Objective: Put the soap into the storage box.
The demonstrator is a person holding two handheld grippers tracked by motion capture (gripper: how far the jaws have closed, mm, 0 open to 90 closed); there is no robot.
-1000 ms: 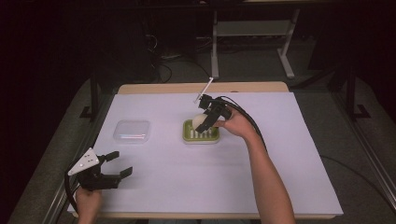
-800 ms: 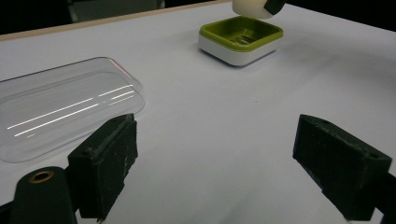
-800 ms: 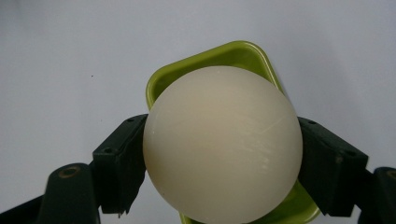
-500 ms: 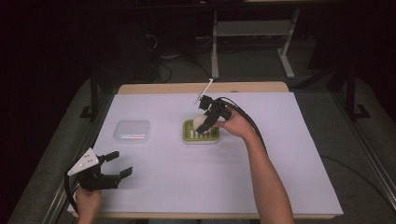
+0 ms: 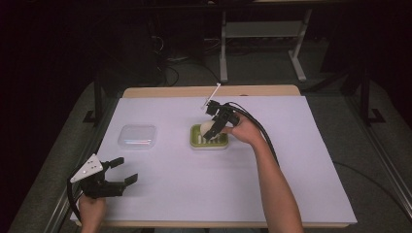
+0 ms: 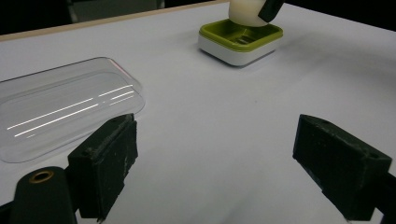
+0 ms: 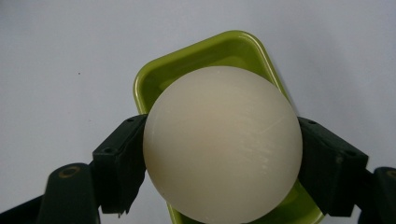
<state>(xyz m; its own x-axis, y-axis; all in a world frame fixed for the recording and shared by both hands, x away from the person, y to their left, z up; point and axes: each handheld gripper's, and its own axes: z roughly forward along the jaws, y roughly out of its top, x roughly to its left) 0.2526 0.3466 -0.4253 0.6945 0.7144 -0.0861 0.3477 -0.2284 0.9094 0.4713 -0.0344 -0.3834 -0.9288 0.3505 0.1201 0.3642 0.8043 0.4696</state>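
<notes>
Taking the green dish [image 5: 209, 137] as my landmark and reading from the left: my left gripper [image 5: 118, 173] rests well to the left of the dish and nearer to me, at the near left corner of the white surface [image 5: 194, 184], its jaws spread wide with nothing between them. In the left gripper view those jaws frame bare surface, with the clear plastic lid [image 6: 60, 109] just beyond the left jaw; in the high view that lid [image 5: 138, 136] lies flat, left of the dish and well apart from it. Then the dish itself, a small rounded-rectangle tray, lime green inside with a white base [image 6: 240, 41]. My right gripper [image 5: 212, 131] is over the dish, jaws clamped on the ball [image 7: 223, 144], one jaw pressed to each side at about its widest part. The ball sits directly above the dish's hollow; whether it touches the bottom I cannot tell. It is a smooth, matte, cream-white sphere, plain and unmarked. I can read no brand, label or writing on the ball, the dish or the lid.
</notes>
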